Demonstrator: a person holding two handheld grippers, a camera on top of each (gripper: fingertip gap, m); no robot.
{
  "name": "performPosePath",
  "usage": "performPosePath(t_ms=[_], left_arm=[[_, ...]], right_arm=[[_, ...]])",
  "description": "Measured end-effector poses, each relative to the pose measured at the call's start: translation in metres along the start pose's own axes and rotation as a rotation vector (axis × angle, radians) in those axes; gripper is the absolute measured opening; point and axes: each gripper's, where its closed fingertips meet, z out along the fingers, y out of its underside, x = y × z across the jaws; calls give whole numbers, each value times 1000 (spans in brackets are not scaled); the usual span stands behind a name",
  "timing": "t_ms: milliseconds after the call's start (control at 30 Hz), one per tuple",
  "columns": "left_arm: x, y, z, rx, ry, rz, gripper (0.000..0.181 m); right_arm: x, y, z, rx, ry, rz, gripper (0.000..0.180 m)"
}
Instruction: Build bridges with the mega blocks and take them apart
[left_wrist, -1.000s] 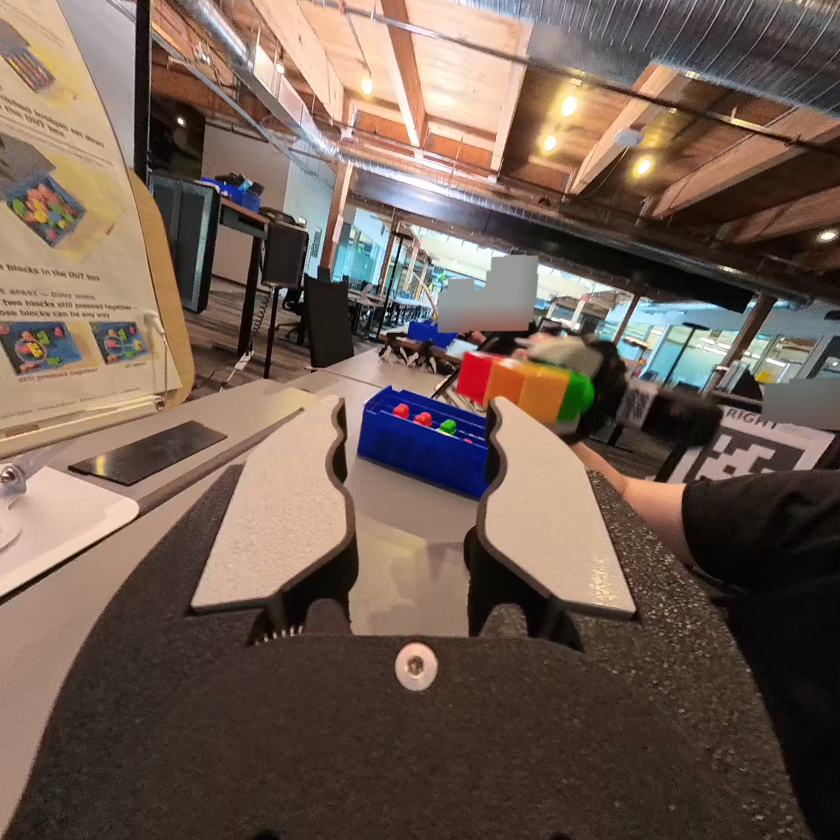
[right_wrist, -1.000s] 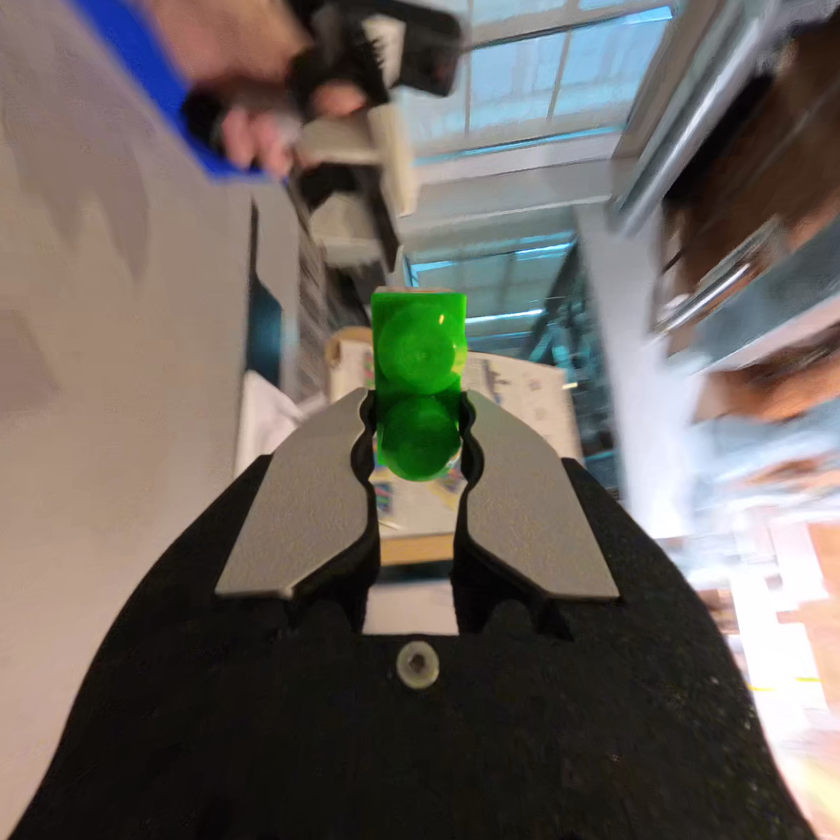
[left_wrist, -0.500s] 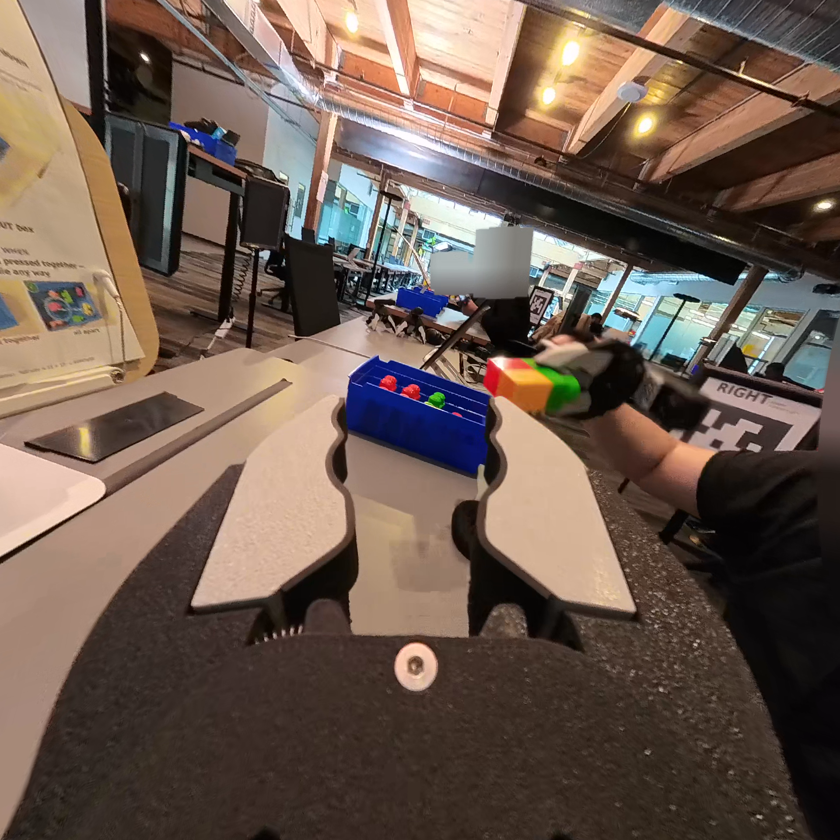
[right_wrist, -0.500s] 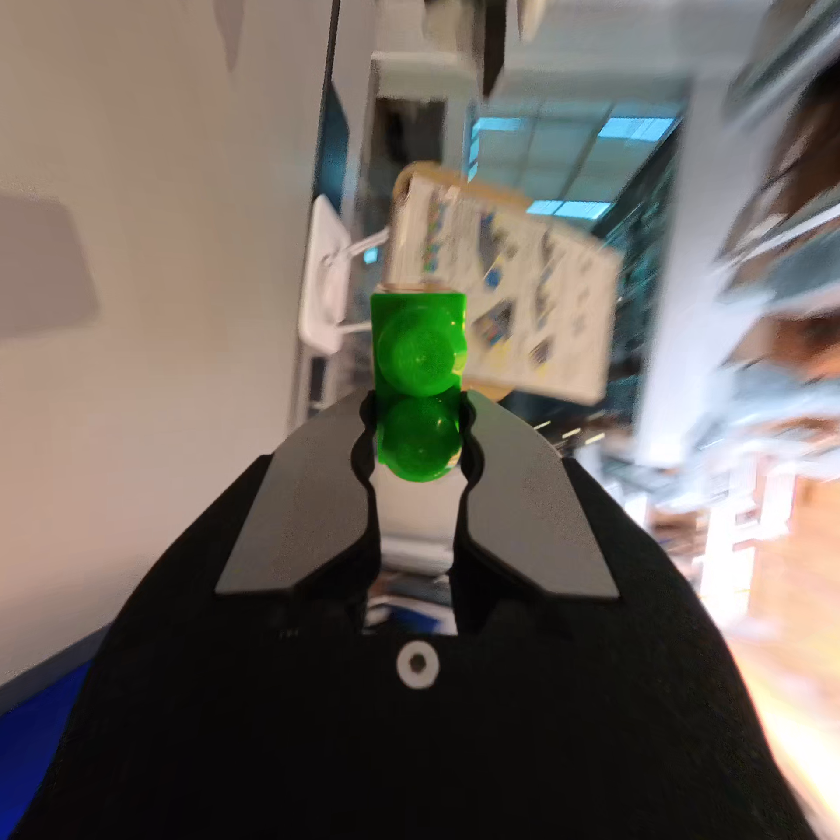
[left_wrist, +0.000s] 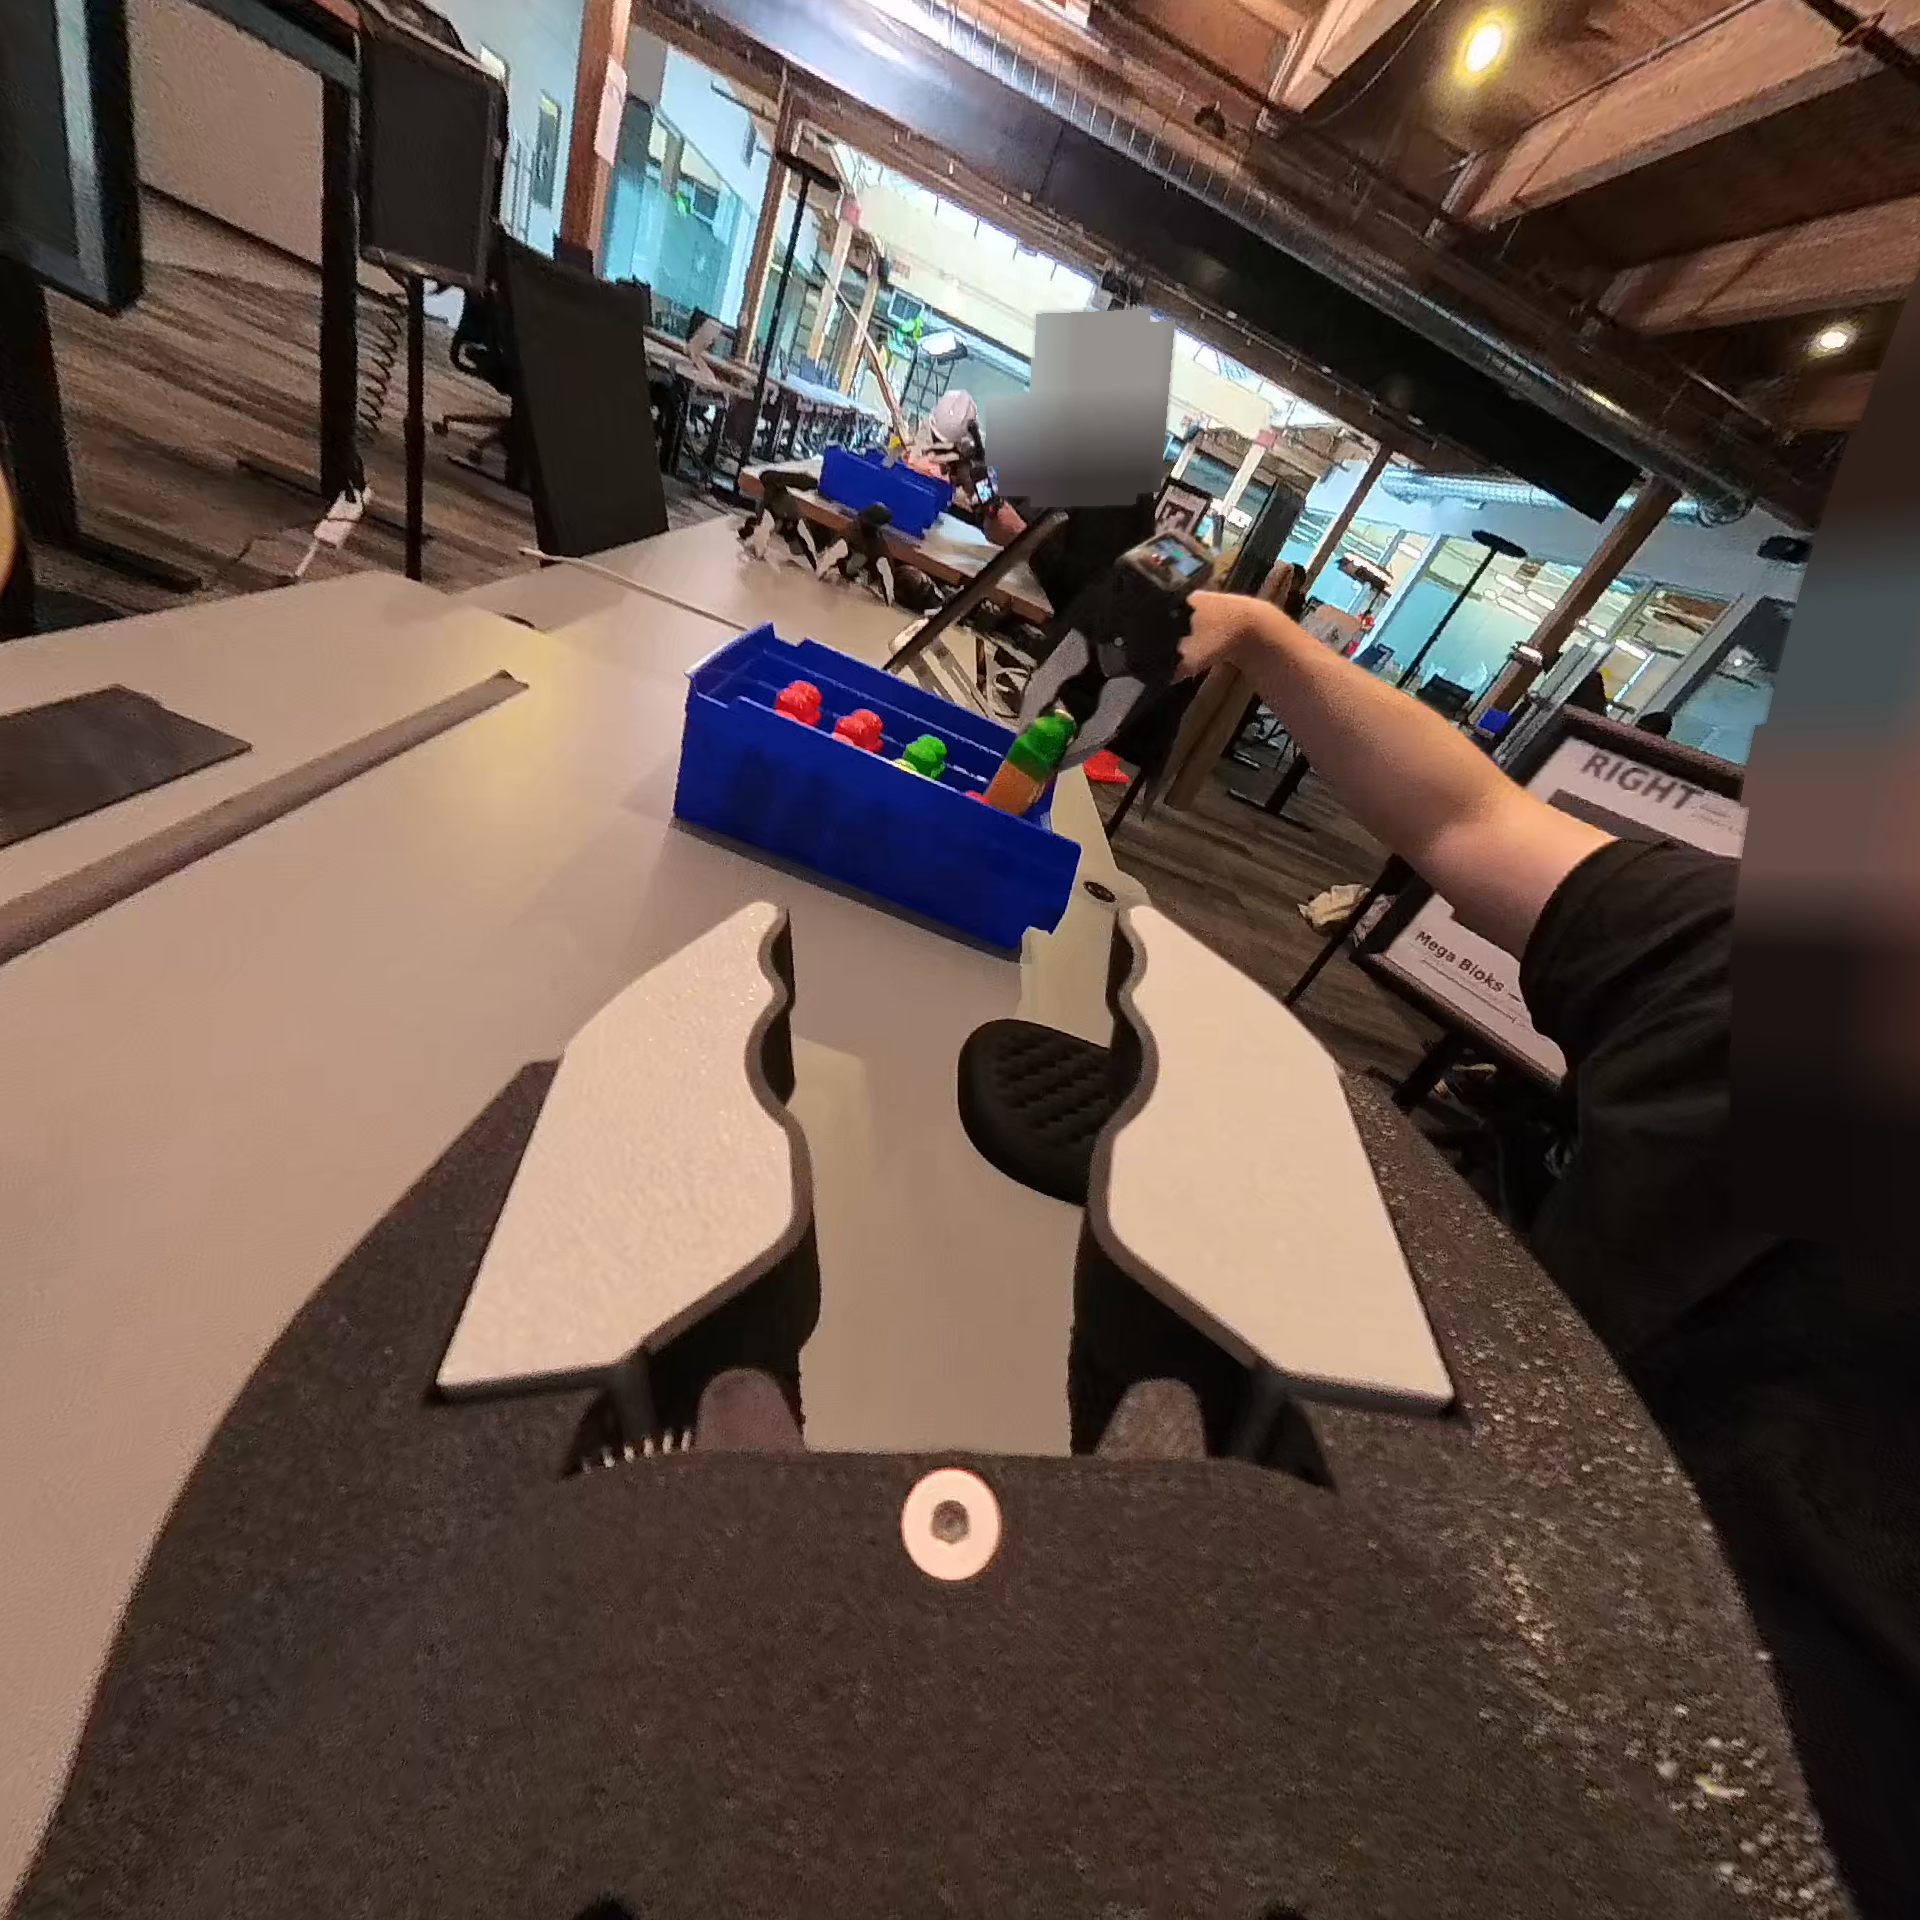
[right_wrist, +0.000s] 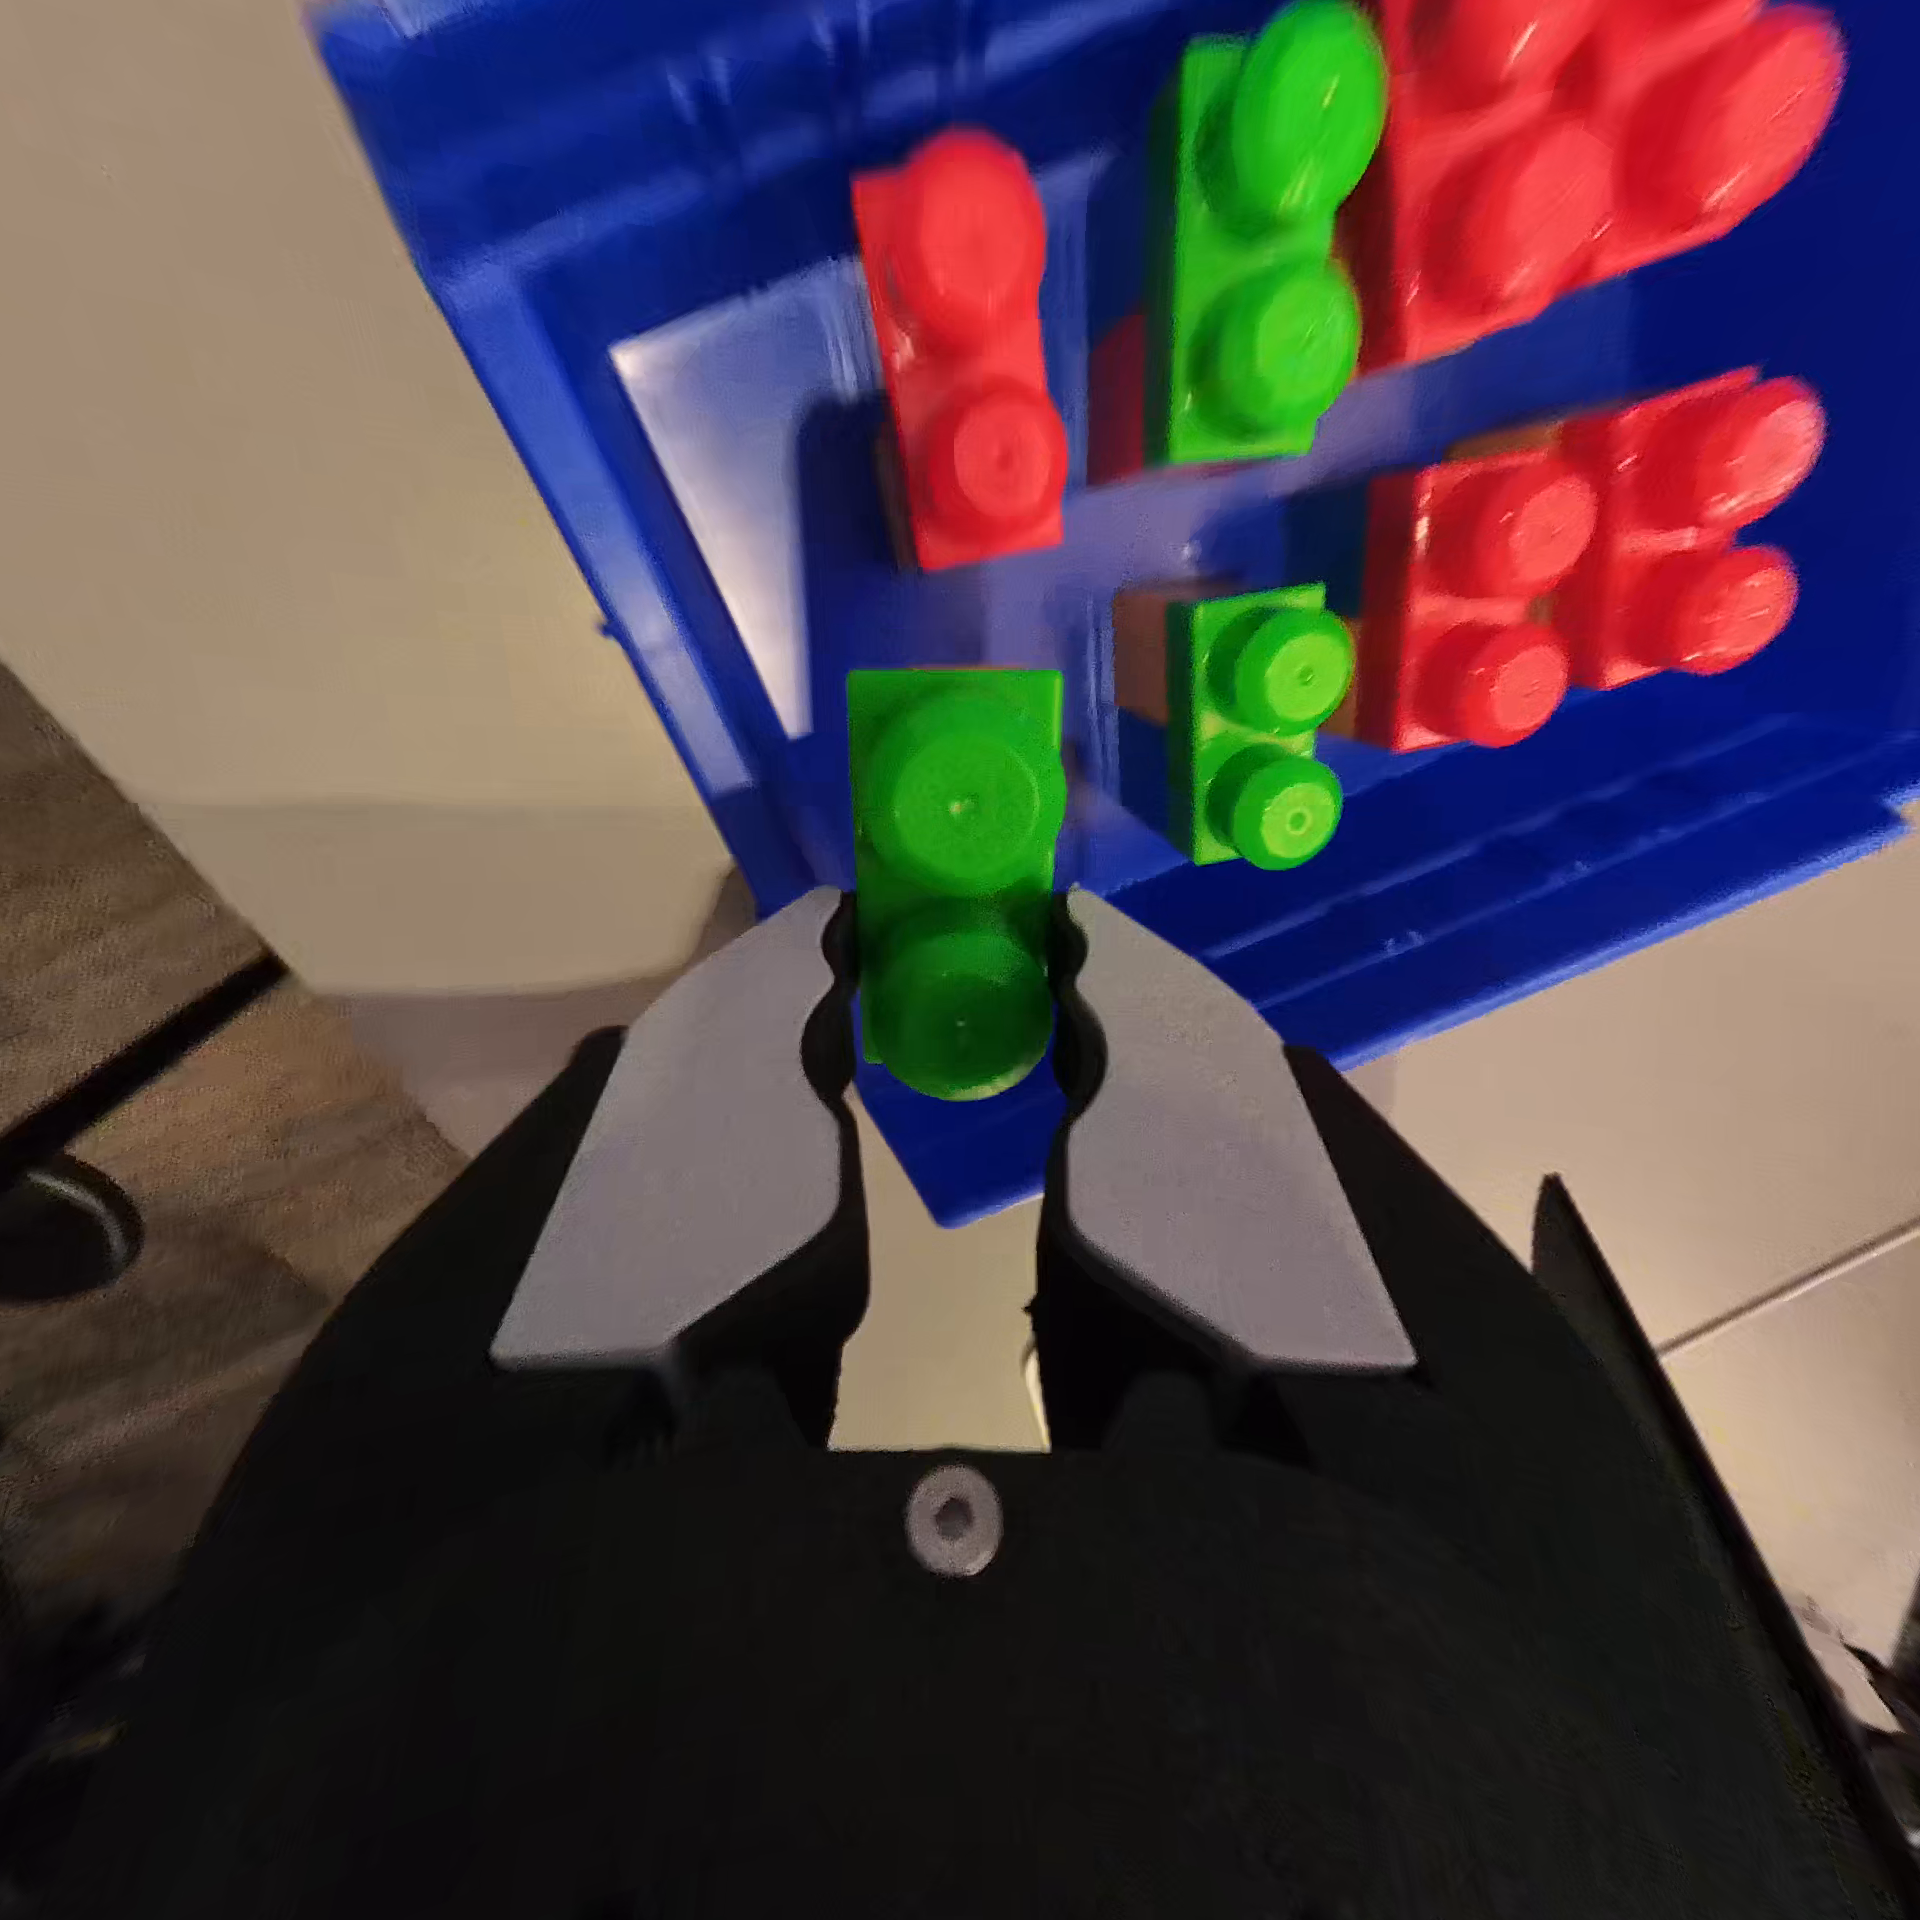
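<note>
Right tool (right_wrist: 956, 935) clamping the green block stack (right_wrist: 956, 821) by its flat sides, hanging over the blue bin (right_wrist: 665, 260) at frame centre. Light, rigid, slick plastic. Left tool (left_wrist: 951, 997) idling apart over the desk (left_wrist: 312, 935).

Right gripper (right_wrist: 954, 997): clamped on green block (right_wrist: 956, 831).
Blue bin (right_wrist: 644, 436): beyond it, holding red and green blocks.
</note>
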Motion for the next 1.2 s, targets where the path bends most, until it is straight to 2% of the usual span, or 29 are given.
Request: performPosePath(t_ms=[233, 533, 600, 700, 833, 933, 1033, 1100, 1200], left_arm=[[-8, 9, 14, -14, 7, -32, 56], [-20, 11, 12, -7, -25, -41, 54], [-22, 13, 10, -11, -29, -56, 54], [-15, 5, 5, 0, 0, -86, 54], [15, -25, -16, 67, -14, -22, 55], [35, -36, -48, 87, -137, 74, 54], [36, -38, -111, 23, -447, 157, 54], [29, -35, -179, -70, -738, 154, 54], [27, -21, -303, -259, -1151, 70, 60]], right_arm=[[15, 12, 47, -12, -42, -47, 35], [21, 23, 68, -50, -63, -72, 35], [18, 19, 70, -18, -73, -55, 35], [20, 18, 64, 3, -34, -8, 52], [29, 13, 26, 96, 110, 44, 63], [33, 5, -21, 216, 263, 137, 71], [23, -3, -69, 436, 384, 265, 70], [17, 5, -89, 552, 438, 406, 65], [7, 23, -98, 695, 408, 636, 59]])
